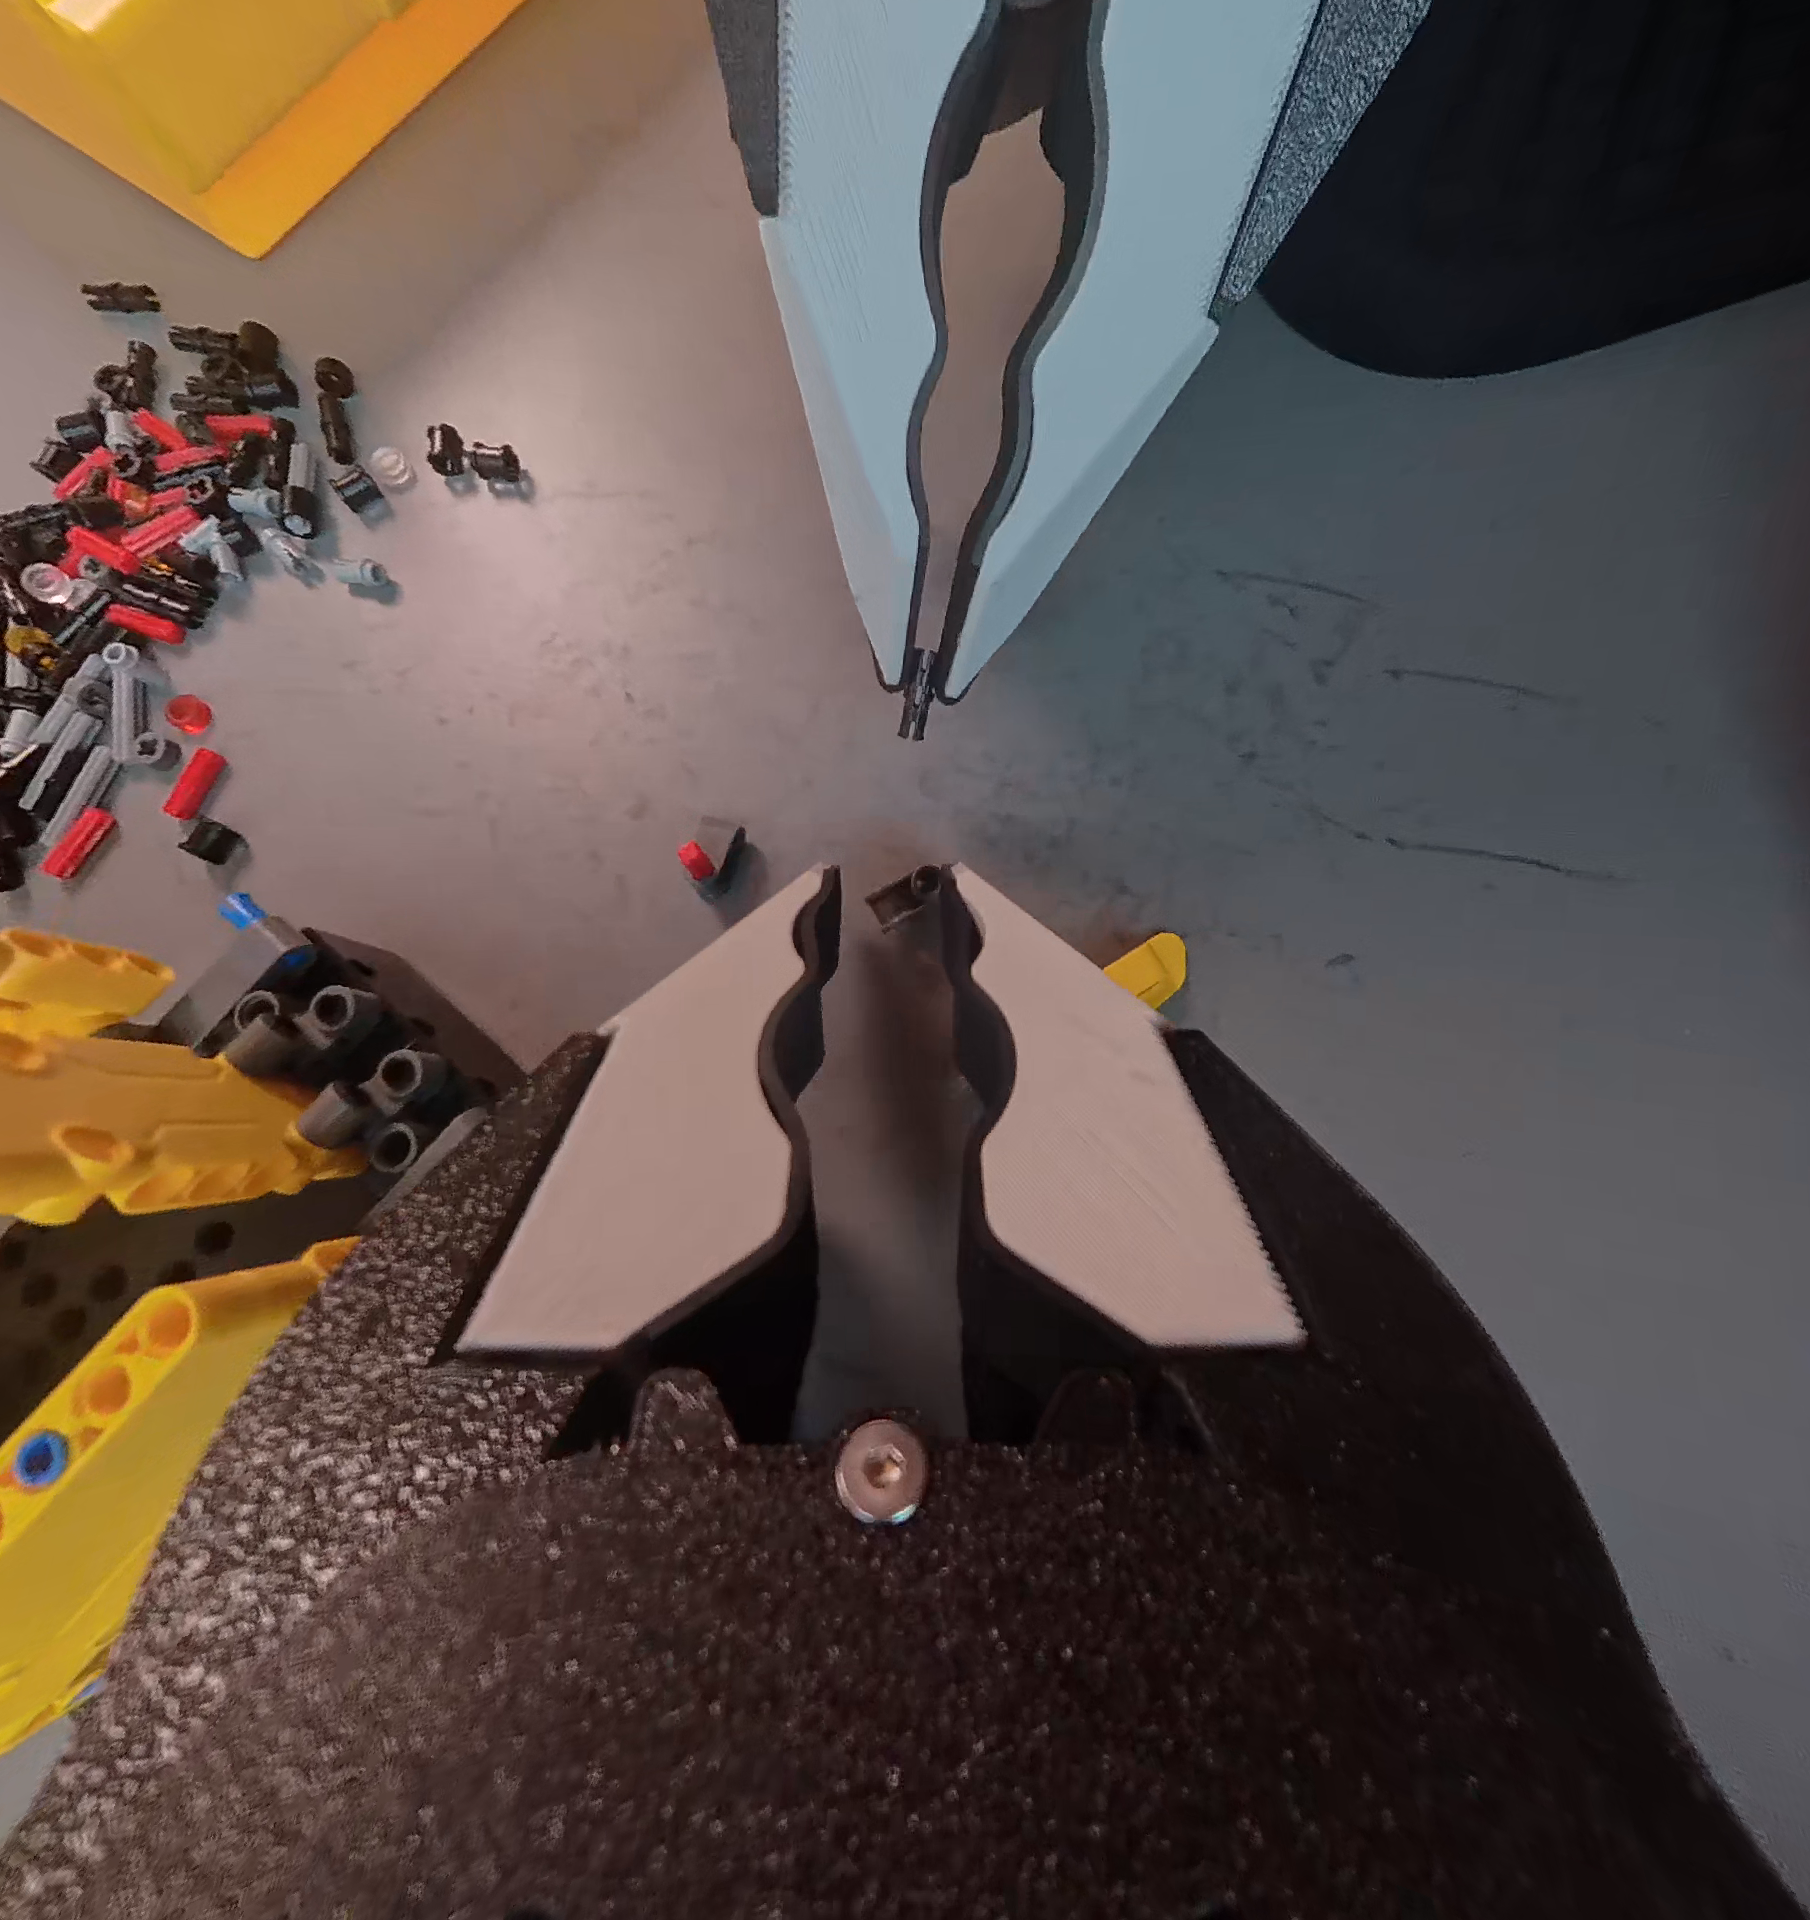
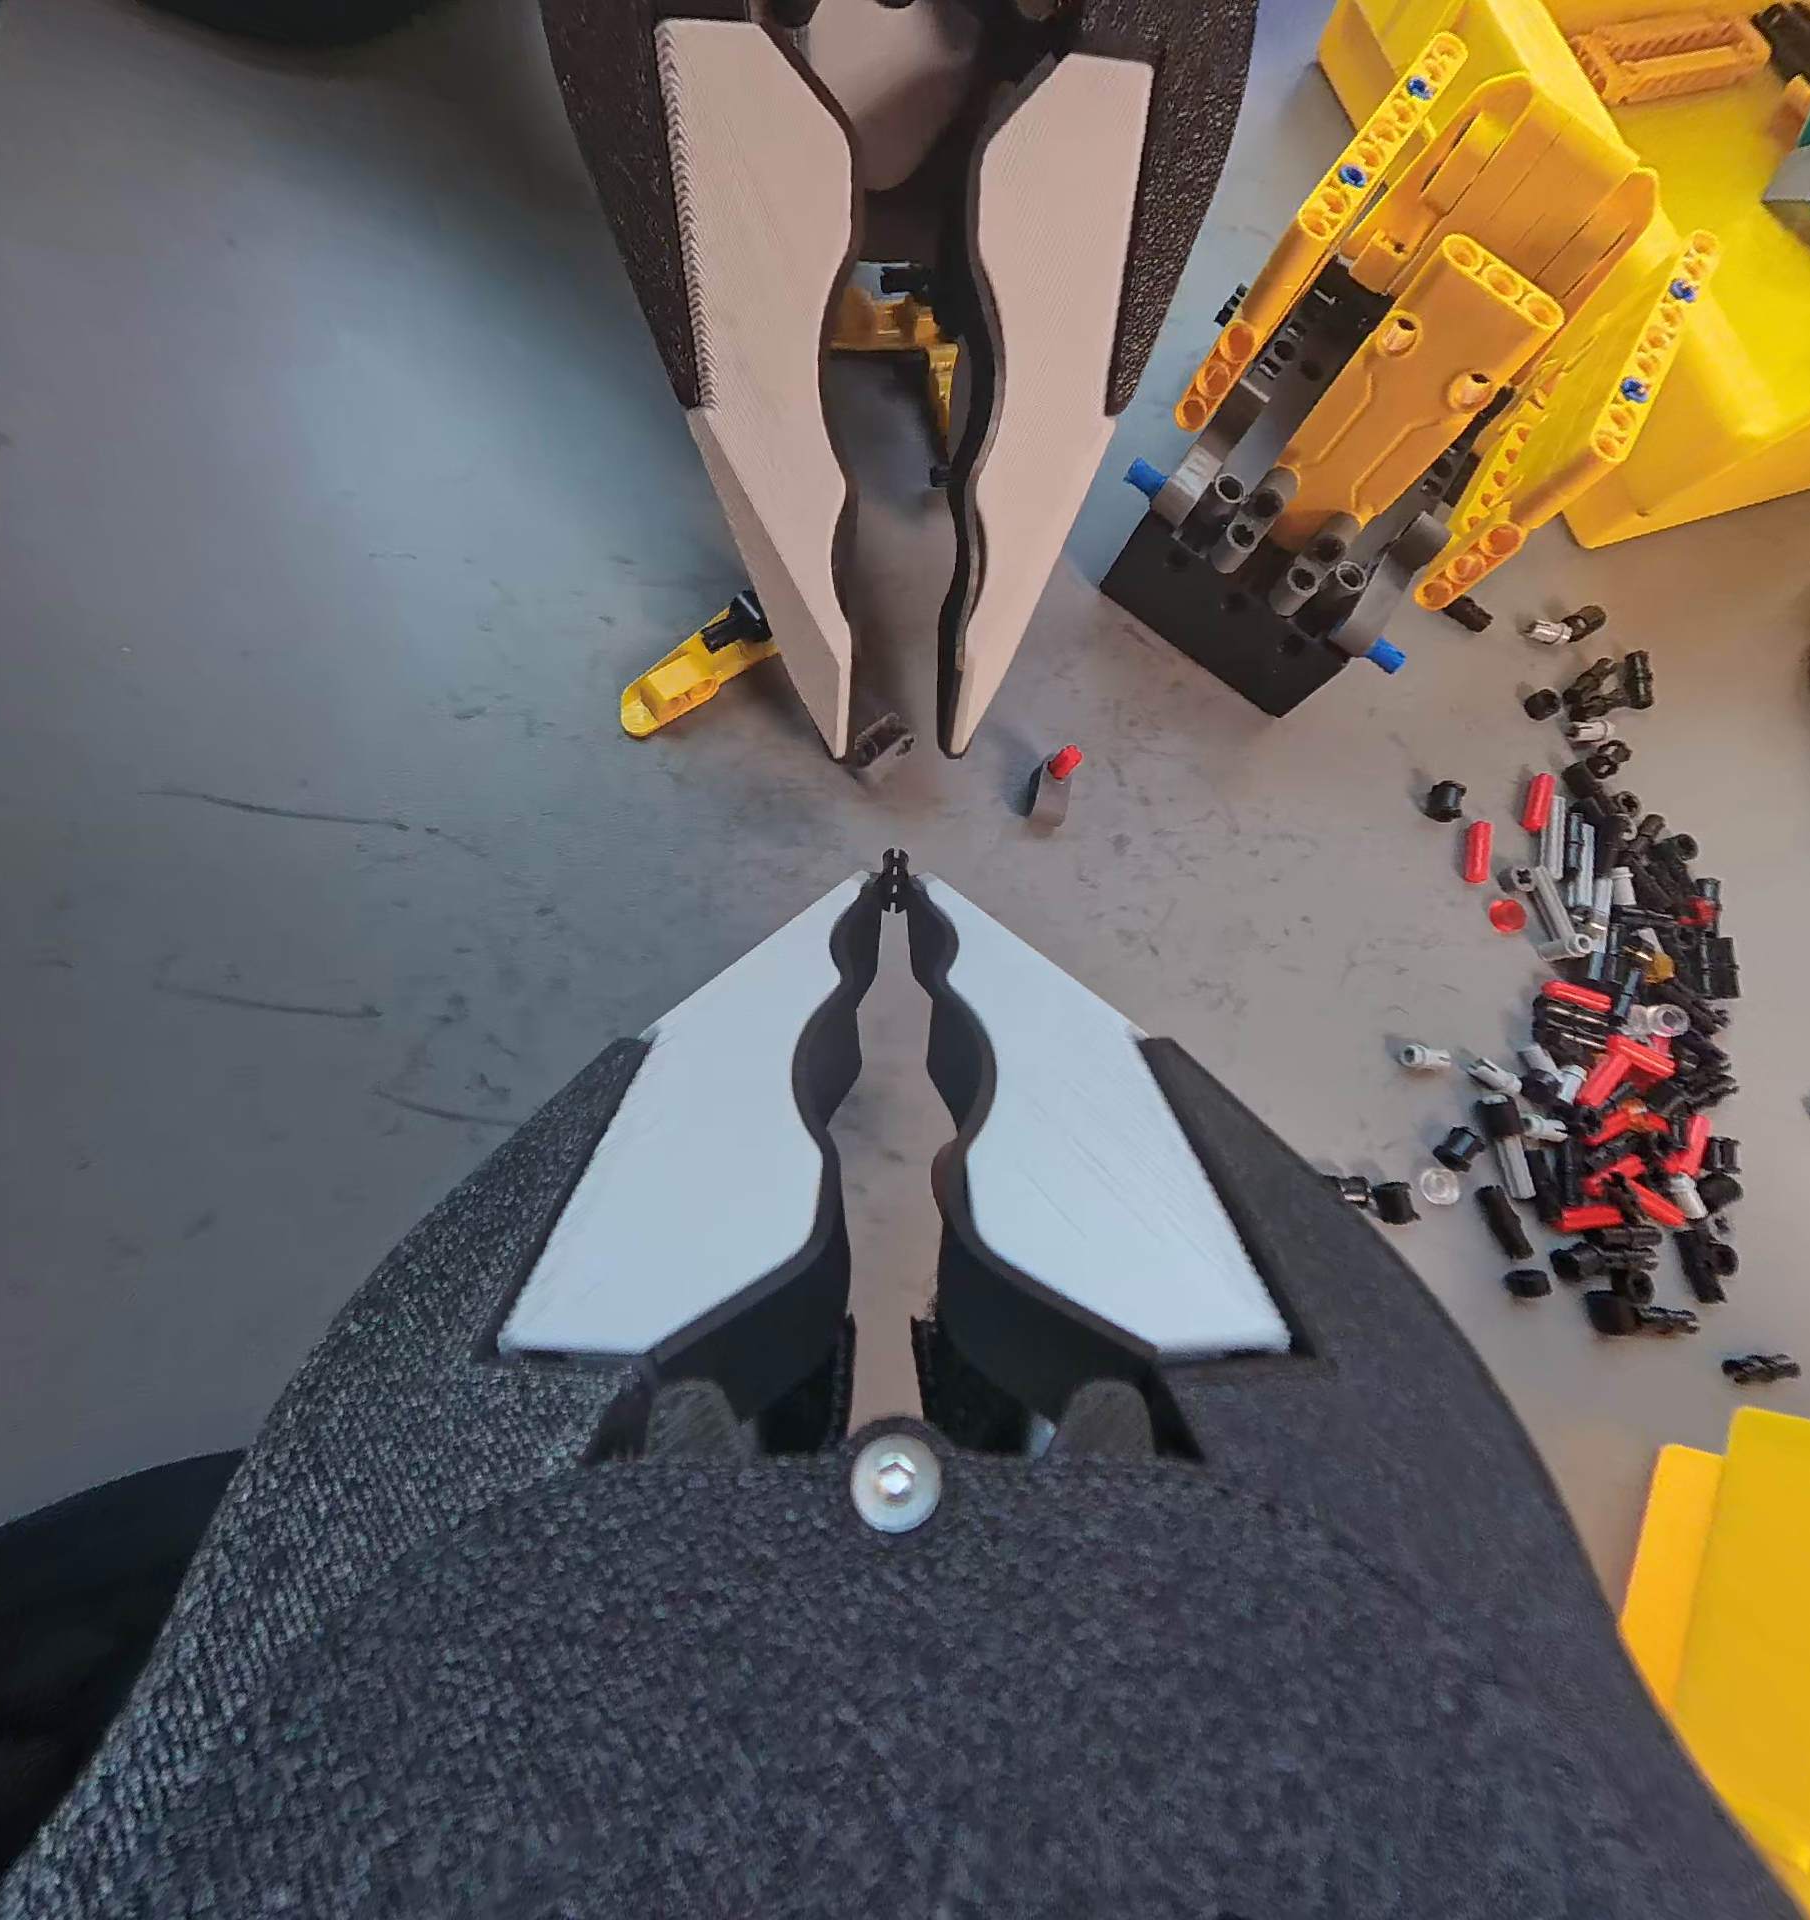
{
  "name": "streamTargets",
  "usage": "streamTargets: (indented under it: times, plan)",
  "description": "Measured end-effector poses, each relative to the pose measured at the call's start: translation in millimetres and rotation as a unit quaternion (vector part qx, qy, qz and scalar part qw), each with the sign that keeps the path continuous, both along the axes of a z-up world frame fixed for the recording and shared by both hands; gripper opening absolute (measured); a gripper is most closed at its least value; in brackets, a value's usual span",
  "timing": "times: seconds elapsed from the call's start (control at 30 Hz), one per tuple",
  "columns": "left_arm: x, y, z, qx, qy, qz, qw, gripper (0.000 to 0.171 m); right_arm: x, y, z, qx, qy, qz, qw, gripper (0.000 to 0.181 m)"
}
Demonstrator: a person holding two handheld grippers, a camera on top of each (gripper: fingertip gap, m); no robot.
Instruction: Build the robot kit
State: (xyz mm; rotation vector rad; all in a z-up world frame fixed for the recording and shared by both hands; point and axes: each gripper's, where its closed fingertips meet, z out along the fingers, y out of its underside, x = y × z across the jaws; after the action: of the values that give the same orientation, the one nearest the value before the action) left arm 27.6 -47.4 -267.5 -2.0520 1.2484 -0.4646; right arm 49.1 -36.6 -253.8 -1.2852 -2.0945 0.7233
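The right claw point(image 2: 895, 883) is clamped on a black pin point(image 2: 894, 875) at its very tips. The pin's long axis runs along the fingers, one end poking out ahead toward the left claw point(image 1: 888, 894) opposite. That claw stands apart, its tips a little spread, with a small grey connector point(image 1: 906, 896) between them, against the right finger; whether it is gripped or merely resting on the table point(image 1: 1400, 727) I cannot tell. The two claws face tip to tip, near but not touching.

Just left of the left claw's tips lies a grey piece with a red peg point(image 1: 712, 854); a yellow beam point(image 2: 685, 681) lies behind its right finger. Farther left stand a yellow-and-black model point(image 2: 1400, 416) and a pile of loose pins point(image 2: 1618, 1039). No writing is legible.
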Motion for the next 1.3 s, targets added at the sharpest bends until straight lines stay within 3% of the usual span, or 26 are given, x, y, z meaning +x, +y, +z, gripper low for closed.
streamTargets:
  times: [0.5, 0.77, 1.3]
  plan:
    - [-4.3, -18.7, 5.2, -0.030, -0.026, -0.014, 0.999, 0.010, -0.4, -2.1, -5.6, -0.008, -0.006, 0.004, 1.000, 0.004]
    - [-7.0, -13.6, 8.0, -0.043, -0.051, 0.015, 0.998, 0.007, -0.4, -2.6, -6.7, -0.010, -0.007, 0.004, 1.000, 0.003]
    - [-0.1, -14.8, -0.6, -0.032, -0.005, 0.010, 0.999, 0.012, -0.5, -3.1, -8.0, -0.009, -0.008, 0.005, 1.000, 0.004]
